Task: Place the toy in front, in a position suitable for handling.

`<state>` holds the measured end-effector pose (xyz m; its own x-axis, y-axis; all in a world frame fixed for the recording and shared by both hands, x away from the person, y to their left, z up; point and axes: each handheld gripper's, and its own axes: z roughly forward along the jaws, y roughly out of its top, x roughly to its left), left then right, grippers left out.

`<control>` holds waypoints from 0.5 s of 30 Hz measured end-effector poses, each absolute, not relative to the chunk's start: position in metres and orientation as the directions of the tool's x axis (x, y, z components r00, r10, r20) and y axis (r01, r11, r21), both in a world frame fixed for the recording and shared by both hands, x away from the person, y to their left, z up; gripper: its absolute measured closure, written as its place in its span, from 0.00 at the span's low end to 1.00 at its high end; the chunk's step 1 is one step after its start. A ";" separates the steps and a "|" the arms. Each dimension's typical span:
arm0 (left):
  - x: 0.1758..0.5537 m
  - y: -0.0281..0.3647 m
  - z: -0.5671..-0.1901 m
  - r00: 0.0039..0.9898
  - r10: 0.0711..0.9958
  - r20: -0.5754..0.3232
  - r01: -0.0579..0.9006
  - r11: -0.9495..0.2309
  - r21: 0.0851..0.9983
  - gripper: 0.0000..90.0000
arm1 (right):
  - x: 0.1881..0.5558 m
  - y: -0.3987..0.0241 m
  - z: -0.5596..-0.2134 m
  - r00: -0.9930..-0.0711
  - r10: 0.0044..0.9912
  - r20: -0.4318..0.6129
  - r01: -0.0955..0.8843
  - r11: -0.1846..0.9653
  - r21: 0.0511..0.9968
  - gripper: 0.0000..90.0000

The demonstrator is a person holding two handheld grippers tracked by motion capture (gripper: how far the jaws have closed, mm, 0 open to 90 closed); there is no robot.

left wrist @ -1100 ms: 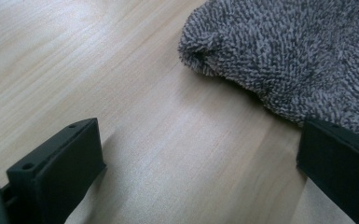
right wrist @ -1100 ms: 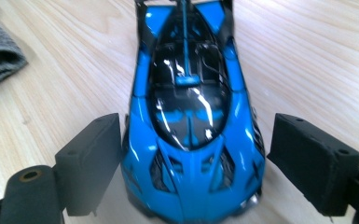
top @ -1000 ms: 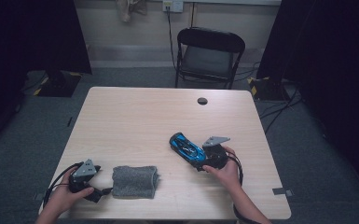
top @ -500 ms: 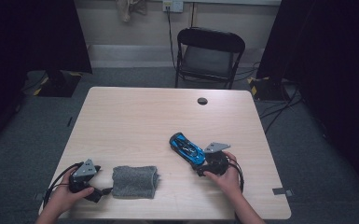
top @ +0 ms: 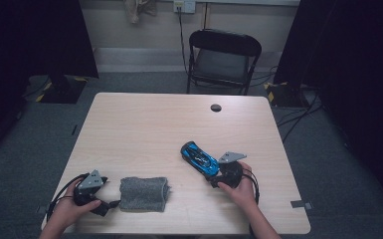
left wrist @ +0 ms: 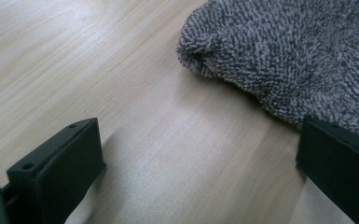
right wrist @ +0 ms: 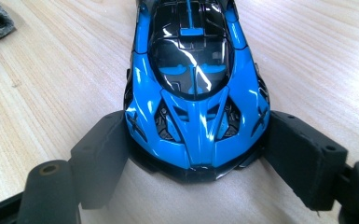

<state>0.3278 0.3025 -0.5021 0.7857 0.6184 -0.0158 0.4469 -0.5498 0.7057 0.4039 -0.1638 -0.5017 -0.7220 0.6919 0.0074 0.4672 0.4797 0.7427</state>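
A blue and black toy car [top: 199,158] sits on the wooden table [top: 144,124], right of centre. My right gripper [top: 213,174] is at the car's near end. In the right gripper view the car [right wrist: 193,84] has its nose between the jaws of the right gripper [right wrist: 196,128]. Those jaws have just been closing and both pads touch the car's sides. A grey fluffy cloth [top: 143,193] lies folded near the front edge. My left gripper [top: 110,204] rests open just left of it. In the left gripper view the cloth [left wrist: 298,60] lies ahead of the left gripper [left wrist: 200,158].
A black folding chair [top: 224,55] stands behind the table's far edge. A small black round cap [top: 216,107] sits in the tabletop near that edge. Cables trail from both grippers toward the person's forearms at the front edge.
The right hand has shifted slightly toward the near edge and its jaws have drawn in onto the car's nose. The left gripper, the cloth and the car stay where they were.
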 end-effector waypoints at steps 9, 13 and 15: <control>0.324 0.297 -0.488 0.821 0.570 0.015 0.408 -0.606 0.683 0.18 | 0.404 -0.164 -0.502 -0.722 0.692 0.007 0.467 0.480 0.743 0.25; 0.321 0.295 -0.478 0.822 0.570 0.002 0.410 -0.594 0.692 0.18 | 0.404 -0.164 -0.502 -0.722 0.692 0.007 0.467 0.480 0.743 0.25; 0.318 0.290 -0.472 0.831 0.556 0.006 0.398 -0.602 0.692 0.18 | 0.404 -0.164 -0.502 -0.722 0.692 0.007 0.467 0.480 0.743 0.25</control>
